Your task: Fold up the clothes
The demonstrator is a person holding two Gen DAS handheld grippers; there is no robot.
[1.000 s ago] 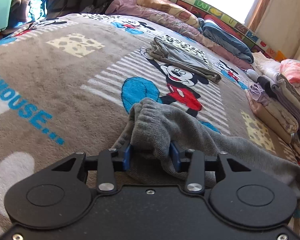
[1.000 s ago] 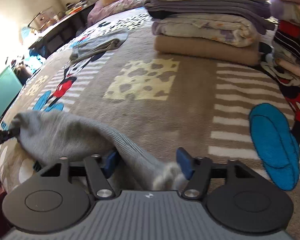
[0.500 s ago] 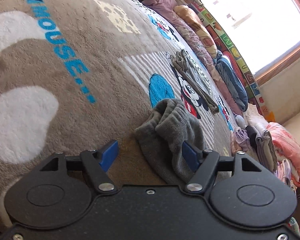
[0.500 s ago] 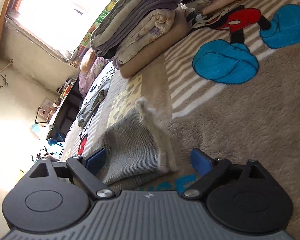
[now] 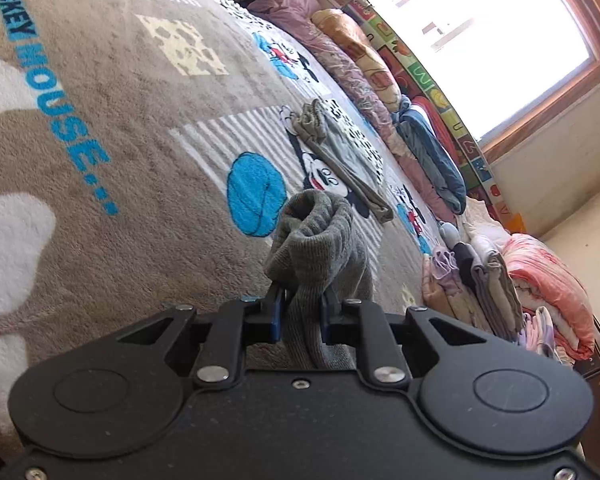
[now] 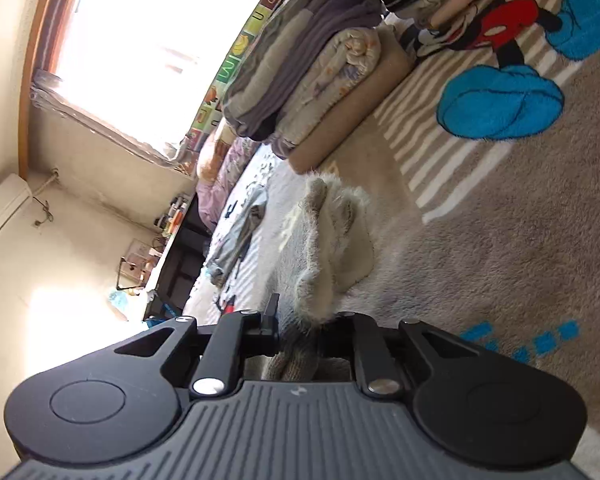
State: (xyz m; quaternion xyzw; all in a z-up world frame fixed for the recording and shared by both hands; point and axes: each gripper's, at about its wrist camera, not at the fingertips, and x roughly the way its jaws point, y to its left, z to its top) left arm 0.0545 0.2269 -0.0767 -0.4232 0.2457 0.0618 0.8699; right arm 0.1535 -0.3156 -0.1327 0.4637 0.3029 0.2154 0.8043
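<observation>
left gripper [image 5: 300, 314]: pinching grey sock [image 5: 320, 248] | right gripper [image 6: 300, 326]: pinching same sock [image 6: 324, 240] | bed blanket [image 5: 100, 128]: folded stack [image 6: 308, 68]

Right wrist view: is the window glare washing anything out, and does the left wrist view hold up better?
Right wrist view: the window is blown out white, and the grey sock in the right gripper looks pale and soft-edged. Left wrist view: its window also clips, but the sock's ribbing in the left gripper stays crisp. Both show fisheye bending at the edges.
</observation>
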